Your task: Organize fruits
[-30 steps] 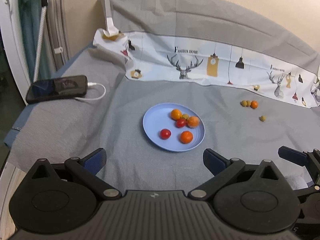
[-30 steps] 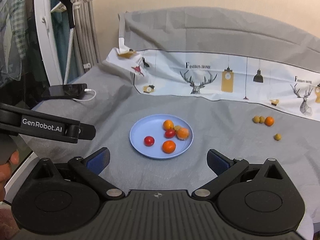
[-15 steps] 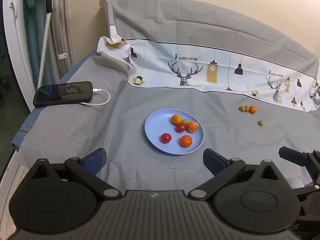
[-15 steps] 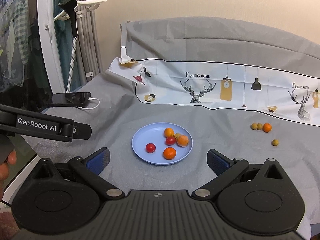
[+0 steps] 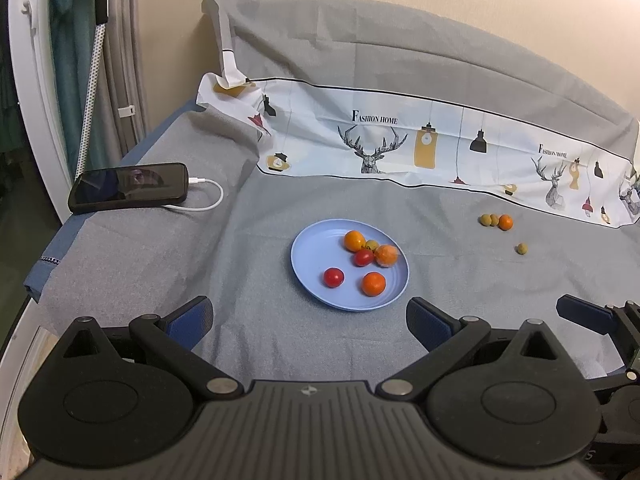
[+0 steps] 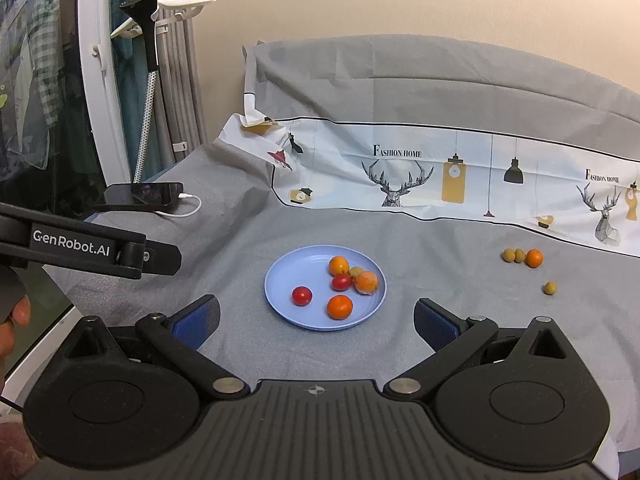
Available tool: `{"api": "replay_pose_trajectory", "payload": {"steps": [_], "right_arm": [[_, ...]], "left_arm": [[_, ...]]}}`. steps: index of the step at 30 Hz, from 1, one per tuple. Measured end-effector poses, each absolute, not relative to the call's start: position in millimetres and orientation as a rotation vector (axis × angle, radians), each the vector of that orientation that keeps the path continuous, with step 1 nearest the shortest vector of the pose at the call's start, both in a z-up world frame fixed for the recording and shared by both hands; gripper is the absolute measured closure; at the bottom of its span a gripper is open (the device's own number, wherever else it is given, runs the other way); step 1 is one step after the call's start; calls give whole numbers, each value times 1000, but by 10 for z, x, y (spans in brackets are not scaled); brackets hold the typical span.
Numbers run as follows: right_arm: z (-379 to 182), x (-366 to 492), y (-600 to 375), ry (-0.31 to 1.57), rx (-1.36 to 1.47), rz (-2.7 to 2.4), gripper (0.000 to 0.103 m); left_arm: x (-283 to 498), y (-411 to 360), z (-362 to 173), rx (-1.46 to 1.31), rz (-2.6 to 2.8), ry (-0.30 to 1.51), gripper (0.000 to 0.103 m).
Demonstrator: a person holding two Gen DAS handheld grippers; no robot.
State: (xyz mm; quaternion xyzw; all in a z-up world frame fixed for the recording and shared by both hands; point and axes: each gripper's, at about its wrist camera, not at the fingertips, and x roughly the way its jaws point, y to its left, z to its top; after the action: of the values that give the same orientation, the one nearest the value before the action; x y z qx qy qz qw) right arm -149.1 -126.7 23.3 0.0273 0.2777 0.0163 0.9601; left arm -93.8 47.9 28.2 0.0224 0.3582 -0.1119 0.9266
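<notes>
Blue plate (image 5: pixel 308 256) sits mid-cloth w/ six fruits: two red tomatoes (image 5: pixel 333 277), two plain oranges (image 5: pixel 373 283), one orange in clear wrap (image 5: pixel 386 255), and a small green fruit (image 5: pixel 372 245) wedged behind the others, mostly hidden. Same plate (image 6: pixel 280 280) in right view.

Off to the right on the gray cloth (image 5: pixel 160 264), well apart from the plate: two small green fruits touching an orange one (image 5: pixel 505 222), plus a lone green fruit (image 5: pixel 521 248) nearer the camera. Too small to tell what kind.

Left gripper (image 5: pixel 309 316) spread wide, nothing between fingers, hovering short of the plate. Right gripper (image 6: pixel 317 318) likewise wide apart and empty; in the left view only its tip shows, cut off at the right edge.

Phone (image 5: pixel 128 193) on a white cable (image 5: pixel 208 200) lies far left; printed deer cloth (image 5: pixel 400 148) along the back.

Vs 0.5 s ago: fruit unmoved; plate sits a bit higher in both views, so both grippers pulled back/tilted slightly.
</notes>
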Motion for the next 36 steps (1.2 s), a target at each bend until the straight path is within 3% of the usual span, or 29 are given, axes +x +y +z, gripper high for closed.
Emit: {"api": "replay_pose_trajectory", "payload": {"steps": [36], "right_arm": [[60, -1302, -1355, 611, 87, 27, 1]], "left_arm": [[-668, 405, 102, 60, -221, 800, 0]]}}
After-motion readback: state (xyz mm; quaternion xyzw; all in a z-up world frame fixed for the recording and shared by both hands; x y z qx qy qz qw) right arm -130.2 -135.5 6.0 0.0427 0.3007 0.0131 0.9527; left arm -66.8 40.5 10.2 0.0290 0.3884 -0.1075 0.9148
